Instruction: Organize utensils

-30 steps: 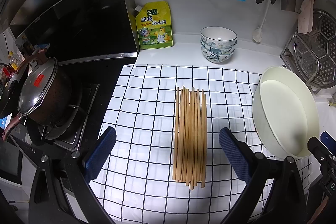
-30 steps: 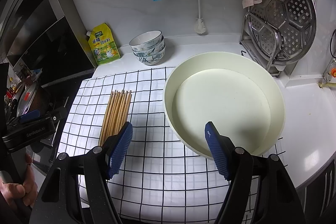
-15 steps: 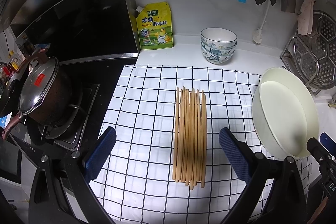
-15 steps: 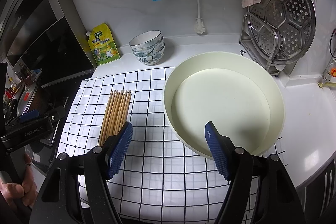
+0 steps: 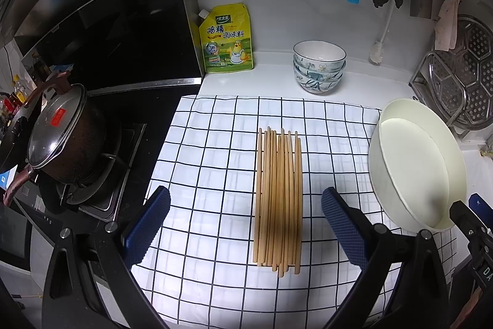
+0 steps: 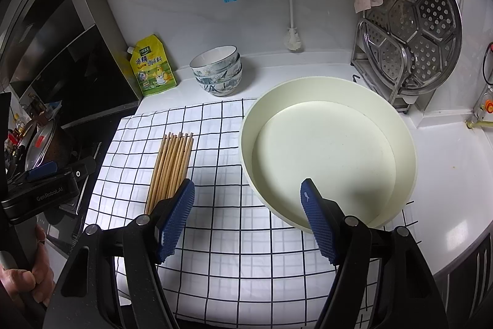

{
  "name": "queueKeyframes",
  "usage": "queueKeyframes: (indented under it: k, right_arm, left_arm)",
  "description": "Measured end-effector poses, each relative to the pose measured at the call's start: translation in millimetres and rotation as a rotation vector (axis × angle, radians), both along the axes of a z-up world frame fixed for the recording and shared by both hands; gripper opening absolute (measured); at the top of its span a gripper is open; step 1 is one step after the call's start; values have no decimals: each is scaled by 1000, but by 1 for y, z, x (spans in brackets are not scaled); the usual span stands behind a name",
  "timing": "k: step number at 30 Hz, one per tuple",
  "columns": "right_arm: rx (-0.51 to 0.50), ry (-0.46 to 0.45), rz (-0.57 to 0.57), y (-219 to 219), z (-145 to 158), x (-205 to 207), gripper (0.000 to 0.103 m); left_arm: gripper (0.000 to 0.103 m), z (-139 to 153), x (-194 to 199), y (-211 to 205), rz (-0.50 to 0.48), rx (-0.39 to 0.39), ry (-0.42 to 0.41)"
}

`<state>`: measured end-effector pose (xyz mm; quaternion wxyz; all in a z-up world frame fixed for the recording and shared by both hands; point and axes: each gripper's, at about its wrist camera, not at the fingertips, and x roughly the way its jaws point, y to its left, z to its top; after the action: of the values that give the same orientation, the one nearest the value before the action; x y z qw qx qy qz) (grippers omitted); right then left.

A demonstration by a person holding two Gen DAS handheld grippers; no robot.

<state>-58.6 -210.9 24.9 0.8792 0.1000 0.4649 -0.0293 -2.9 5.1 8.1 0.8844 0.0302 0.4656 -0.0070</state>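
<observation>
Off at the left a lidded dark pot (image 5: 66, 131) sits on the stove, then the left gripper (image 5: 245, 224) hangs spread wide, empty, over slim wooden chopsticks (image 5: 279, 196) bundled on the checked cloth (image 5: 215, 144), and rightward the right gripper (image 6: 248, 218), gaping and empty too, faces the smooth round cream basin (image 6: 403, 144).

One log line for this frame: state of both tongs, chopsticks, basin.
left tongs open, over chopsticks | right tongs open, empty | chopsticks bundled on checked cloth | cream basin empty
</observation>
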Motion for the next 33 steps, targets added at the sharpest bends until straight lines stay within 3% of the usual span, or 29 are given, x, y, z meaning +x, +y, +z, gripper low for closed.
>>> queueKeyframes:
  k: [33]
  right_arm:
    - [-12,-6,-2,3,5,-5,68]
  left_arm:
    - [97,2,-6,1,-3,0,-7]
